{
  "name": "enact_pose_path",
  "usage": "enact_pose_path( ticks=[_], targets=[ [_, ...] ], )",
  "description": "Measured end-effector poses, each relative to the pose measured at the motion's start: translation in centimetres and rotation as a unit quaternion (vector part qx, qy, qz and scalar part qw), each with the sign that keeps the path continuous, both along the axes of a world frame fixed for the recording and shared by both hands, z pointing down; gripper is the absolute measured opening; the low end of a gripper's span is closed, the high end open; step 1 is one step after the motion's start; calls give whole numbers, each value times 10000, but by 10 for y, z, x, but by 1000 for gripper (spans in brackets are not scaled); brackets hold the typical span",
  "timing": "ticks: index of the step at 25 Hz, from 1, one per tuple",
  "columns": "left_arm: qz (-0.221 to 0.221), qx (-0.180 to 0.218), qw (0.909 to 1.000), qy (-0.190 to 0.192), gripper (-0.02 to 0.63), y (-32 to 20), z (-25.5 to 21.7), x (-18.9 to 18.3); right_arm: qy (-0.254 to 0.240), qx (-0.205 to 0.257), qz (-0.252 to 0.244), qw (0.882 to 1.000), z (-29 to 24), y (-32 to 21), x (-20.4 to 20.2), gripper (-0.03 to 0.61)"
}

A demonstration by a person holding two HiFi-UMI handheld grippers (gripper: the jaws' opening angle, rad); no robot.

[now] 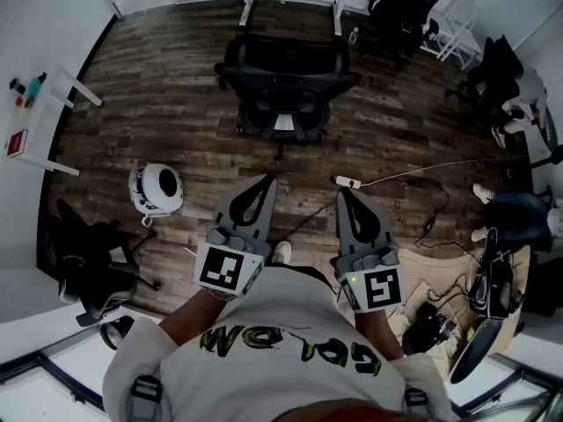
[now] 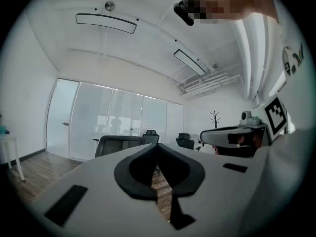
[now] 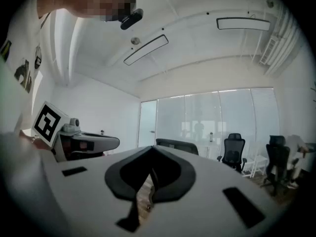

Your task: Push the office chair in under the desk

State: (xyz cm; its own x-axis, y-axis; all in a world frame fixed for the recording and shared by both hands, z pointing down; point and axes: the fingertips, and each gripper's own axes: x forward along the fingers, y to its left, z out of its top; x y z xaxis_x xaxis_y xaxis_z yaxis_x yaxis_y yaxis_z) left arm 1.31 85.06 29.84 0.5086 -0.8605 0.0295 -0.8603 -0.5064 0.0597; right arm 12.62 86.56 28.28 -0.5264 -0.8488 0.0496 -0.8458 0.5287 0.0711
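Note:
The black office chair (image 1: 286, 86) stands on the wood floor, its back toward me, in front of the white desk frame (image 1: 249, 3) by the far glass wall. Some floor lies between the chair and my grippers. My left gripper (image 1: 264, 183) and right gripper (image 1: 345, 193) are held side by side near my body, both pointing at the chair and both shut on nothing. The chair's back (image 2: 118, 144) shows just over the left gripper (image 2: 158, 147) in the left gripper view. It shows again as the chair back (image 3: 177, 146) over the right gripper (image 3: 150, 149) in the right gripper view.
A white round helmet-like object (image 1: 157, 189) lies on the floor at left, near another black chair (image 1: 92, 266). A white side table (image 1: 40, 121) stands at far left. A cable with a power strip (image 1: 349, 182) crosses the floor ahead. More black chairs (image 1: 405, 7) and a seated person's shoes (image 1: 486, 193) are at right.

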Motion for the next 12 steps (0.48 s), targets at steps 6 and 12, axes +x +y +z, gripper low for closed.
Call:
enact_pose_path(
  ticks=[6,12],
  targets=[
    [-72,-9,10000,-18,11,-12,6,2,-61,-15,1,10000,6,-12,5,11],
    [-126,-40,9999,-54,11,-33,11,2,-67,-19,-70,10000,11,-35,4,12]
  ],
)
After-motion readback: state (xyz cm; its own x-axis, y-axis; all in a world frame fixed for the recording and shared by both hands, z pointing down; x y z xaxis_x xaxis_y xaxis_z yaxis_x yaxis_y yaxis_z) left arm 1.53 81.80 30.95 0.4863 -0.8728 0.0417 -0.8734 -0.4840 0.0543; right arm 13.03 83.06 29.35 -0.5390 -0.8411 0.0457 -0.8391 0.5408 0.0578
